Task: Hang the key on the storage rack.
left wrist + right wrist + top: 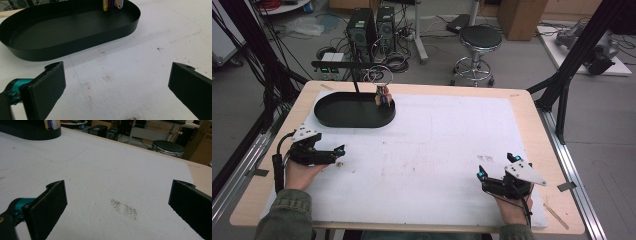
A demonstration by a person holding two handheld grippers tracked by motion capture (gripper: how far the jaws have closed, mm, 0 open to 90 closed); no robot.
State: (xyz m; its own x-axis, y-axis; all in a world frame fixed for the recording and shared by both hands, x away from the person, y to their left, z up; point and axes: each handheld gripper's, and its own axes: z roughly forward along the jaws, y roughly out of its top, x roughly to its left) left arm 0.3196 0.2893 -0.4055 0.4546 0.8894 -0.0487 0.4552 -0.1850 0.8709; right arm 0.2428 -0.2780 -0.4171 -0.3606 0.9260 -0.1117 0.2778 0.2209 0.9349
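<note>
Place looked like lab or robotics workshop. Bare concrete floor (512,60), two computer towers (371,27) amid tangled cables (392,61), round stool (480,39), cardboard boxes (521,17), black metal frame struts (579,47) flanking foam-covered worktable (452,150).

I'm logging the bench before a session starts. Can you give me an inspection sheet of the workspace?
Surface: white foam mat on a wooden table, with dark smudges.
Job's things: black oval metal tray at far left; small bunch of coloured tags hanging at its right end.
Clutter: nothing seen.
Grippers: left claw and right claw both open, holding nothing.
Cables: one trails from each claw.
Surroundings: round black stool, computer towers, floor cables.
</note>
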